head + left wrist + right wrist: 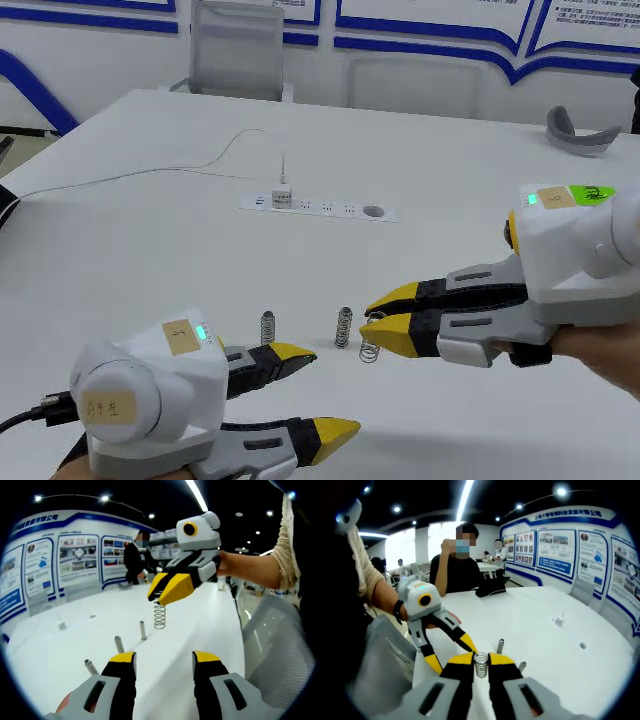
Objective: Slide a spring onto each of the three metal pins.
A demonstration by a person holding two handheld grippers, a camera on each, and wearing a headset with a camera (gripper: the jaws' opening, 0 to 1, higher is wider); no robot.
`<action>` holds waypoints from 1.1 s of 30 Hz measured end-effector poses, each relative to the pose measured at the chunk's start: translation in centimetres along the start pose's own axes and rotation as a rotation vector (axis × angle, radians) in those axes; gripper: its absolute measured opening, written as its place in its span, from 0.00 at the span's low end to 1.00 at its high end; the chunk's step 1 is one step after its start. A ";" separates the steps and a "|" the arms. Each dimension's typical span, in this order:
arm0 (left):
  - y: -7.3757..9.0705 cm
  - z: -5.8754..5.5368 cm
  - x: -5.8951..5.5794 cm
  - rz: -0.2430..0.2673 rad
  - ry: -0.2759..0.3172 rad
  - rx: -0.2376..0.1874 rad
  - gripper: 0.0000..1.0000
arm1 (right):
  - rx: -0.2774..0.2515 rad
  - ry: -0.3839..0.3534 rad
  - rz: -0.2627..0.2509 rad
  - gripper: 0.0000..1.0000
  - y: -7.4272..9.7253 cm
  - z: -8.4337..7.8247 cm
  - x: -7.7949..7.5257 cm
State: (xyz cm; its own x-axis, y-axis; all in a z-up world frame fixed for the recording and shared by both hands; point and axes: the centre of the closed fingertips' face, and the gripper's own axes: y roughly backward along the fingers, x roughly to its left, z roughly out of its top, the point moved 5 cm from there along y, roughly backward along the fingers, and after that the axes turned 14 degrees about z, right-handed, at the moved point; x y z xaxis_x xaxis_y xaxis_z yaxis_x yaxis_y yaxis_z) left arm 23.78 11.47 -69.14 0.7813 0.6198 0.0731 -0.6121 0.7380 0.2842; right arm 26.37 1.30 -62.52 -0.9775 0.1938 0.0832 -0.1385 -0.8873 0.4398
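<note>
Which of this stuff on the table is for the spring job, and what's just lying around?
For the job: spring, held by the right gripper; bare pin; two pins carrying springs; left gripper, open.
Lying about: power strip; charger; cable; grey band.

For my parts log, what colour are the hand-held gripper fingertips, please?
Yellow fingertips, clearest in the left gripper view.

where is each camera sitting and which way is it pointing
Head view: on the person's head, looking forward and down at the table; the left tool and right tool show.
Left gripper view: on the left tool, looking along its open jaws at the right tool, which holds a spring; the right forearm shows.
Right gripper view: on the right tool, looking along its jaws, shut on the spring, at the left tool; the left forearm shows.
Shared: the gripper views face each other.
</note>
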 end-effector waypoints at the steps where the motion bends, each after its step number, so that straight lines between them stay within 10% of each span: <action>1: 0.1 0.0 0.0 0.001 0.000 0.000 0.46 | -0.001 -0.001 -0.005 0.12 0.1 0.0 -0.1; 33: 1.8 -0.4 0.8 0.057 0.037 -0.004 0.54 | -0.032 -0.024 -0.191 0.12 3.9 -0.5 -4.4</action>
State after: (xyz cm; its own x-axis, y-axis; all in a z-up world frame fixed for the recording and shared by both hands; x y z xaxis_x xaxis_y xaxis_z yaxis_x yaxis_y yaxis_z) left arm 23.28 13.36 -68.97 0.7399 0.6706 0.0538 -0.6562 0.7018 0.2771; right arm 30.04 -3.22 -61.65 -0.9288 0.3699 0.0228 -0.3267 -0.8463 0.4208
